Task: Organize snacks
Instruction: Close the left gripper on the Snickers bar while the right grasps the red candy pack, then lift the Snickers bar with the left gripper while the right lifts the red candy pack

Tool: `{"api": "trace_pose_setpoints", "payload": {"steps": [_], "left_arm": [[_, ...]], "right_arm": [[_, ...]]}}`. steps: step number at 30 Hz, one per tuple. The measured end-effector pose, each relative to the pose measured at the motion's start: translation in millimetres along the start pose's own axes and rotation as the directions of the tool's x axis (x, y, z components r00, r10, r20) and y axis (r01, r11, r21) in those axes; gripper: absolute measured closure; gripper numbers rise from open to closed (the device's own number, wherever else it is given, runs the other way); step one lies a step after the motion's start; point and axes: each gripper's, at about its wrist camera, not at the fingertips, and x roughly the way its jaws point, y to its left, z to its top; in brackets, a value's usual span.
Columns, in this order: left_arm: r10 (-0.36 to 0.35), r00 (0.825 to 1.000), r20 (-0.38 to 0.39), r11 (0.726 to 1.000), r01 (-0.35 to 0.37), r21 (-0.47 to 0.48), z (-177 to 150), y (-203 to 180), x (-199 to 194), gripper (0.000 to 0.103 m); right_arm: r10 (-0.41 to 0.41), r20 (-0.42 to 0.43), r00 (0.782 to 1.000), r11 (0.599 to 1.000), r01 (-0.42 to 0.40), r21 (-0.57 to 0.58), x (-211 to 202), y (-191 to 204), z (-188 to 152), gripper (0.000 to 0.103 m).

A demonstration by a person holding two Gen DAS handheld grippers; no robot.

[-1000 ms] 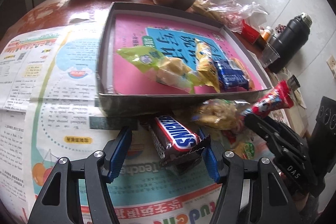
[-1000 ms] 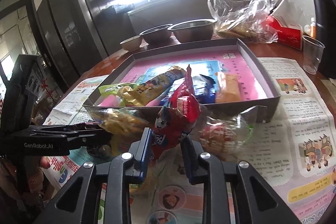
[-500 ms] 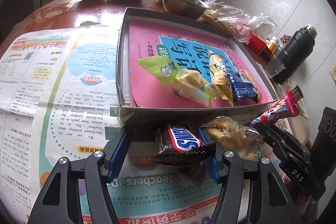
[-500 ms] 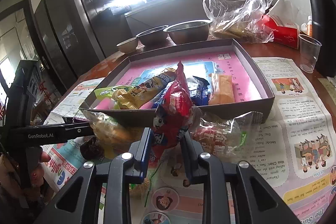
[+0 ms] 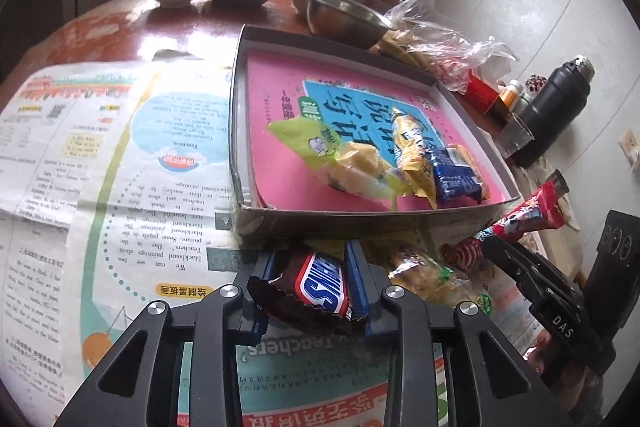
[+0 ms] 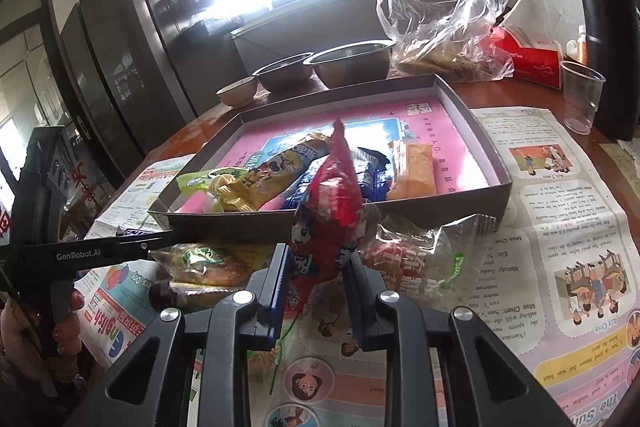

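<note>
- I'm holding the left gripper (image 5: 310, 285) clamped on the Snickers (image 5: 316, 287), just short of the tray (image 5: 360, 219) wall.
- Four snacks are sitting in the tray already; two bags (image 6: 416, 259) are waiting outside.
- I'm gripping the red pack (image 6: 332, 219) in the right gripper (image 6: 318, 281), with loads of room in the far half.

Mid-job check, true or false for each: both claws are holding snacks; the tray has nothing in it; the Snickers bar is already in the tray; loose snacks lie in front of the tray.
1. Both claws hold snacks. True: left claw grips the Snickers bar; right claw grips the red packet.
2. The tray has nothing in it. False: several snacks lie inside.
3. The Snickers bar is in the tray. False: it is outside, in front of it.
4. Loose snacks lie in front of the tray. True: the clear bag lies there.
</note>
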Motion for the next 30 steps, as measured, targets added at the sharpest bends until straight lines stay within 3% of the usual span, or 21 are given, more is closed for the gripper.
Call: {"api": "trace_pose_setpoints", "payload": {"steps": [30], "left_arm": [[-0.026, 0.995, 0.093, 1.0, 0.024, 0.014, 6.6, -12.5, -43.3, 0.07]], "right_arm": [[-0.013, 0.076, 0.997, 1.0, 0.013, 0.005, -31.6, 2.5, 8.3, 0.08]]}}
